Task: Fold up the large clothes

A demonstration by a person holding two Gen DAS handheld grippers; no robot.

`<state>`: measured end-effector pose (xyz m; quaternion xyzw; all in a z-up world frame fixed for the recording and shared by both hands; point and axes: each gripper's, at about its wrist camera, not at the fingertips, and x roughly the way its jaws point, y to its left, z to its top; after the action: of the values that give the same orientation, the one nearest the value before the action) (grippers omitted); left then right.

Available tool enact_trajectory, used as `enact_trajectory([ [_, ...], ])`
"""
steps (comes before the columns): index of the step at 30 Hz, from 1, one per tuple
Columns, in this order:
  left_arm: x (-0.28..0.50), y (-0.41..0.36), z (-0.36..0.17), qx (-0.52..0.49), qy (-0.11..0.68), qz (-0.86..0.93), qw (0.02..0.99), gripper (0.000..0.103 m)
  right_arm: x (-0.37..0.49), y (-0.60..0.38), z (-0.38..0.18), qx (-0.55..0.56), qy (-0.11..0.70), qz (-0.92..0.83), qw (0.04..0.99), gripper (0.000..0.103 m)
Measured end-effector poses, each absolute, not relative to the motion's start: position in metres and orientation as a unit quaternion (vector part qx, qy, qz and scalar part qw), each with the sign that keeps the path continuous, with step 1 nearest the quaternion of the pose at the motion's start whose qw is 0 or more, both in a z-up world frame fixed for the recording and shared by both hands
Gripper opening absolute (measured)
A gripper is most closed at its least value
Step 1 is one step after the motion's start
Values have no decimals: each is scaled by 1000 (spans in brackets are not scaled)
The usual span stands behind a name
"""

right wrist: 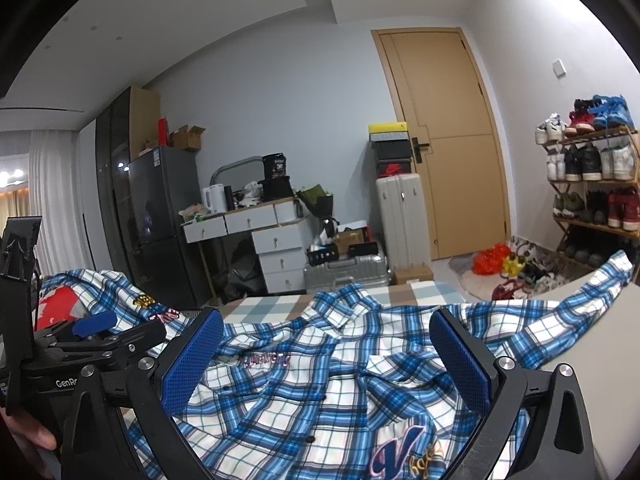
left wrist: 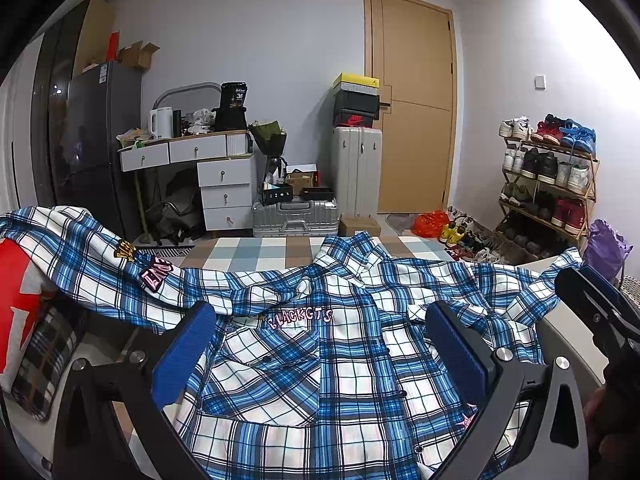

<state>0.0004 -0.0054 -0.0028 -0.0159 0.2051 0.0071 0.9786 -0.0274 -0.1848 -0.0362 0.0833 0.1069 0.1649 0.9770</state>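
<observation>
A blue and white plaid shirt (left wrist: 304,364) lies face up on the bed, buttoned, collar away from me, with pink lettering on the chest and patches on its sleeves. One sleeve (left wrist: 100,264) drapes left over a red and grey pillow; the other (right wrist: 568,304) stretches right. My left gripper (left wrist: 320,344) hovers open over the chest, its blue pads (left wrist: 184,356) wide apart with nothing between them. My right gripper (right wrist: 326,356) is open above the shirt's right half (right wrist: 360,400). The left gripper's body (right wrist: 80,344) shows at the right wrist view's left edge.
A checked bedcover (left wrist: 256,252) lies under the shirt. A plaid cushion (left wrist: 44,360) and a red pillow (left wrist: 16,320) sit at the left. Beyond the bed stand a fridge (left wrist: 96,152), a drawer desk (left wrist: 208,172), suitcases (left wrist: 296,216), a door (left wrist: 416,100) and a shoe rack (left wrist: 548,184).
</observation>
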Motion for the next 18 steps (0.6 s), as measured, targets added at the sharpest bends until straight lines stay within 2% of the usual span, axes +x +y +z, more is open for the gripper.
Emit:
enact_trajectory([
  [18, -1, -5, -2, -16, 205, 5, 979, 102, -25, -191, -38, 99, 114, 166, 975, 103],
])
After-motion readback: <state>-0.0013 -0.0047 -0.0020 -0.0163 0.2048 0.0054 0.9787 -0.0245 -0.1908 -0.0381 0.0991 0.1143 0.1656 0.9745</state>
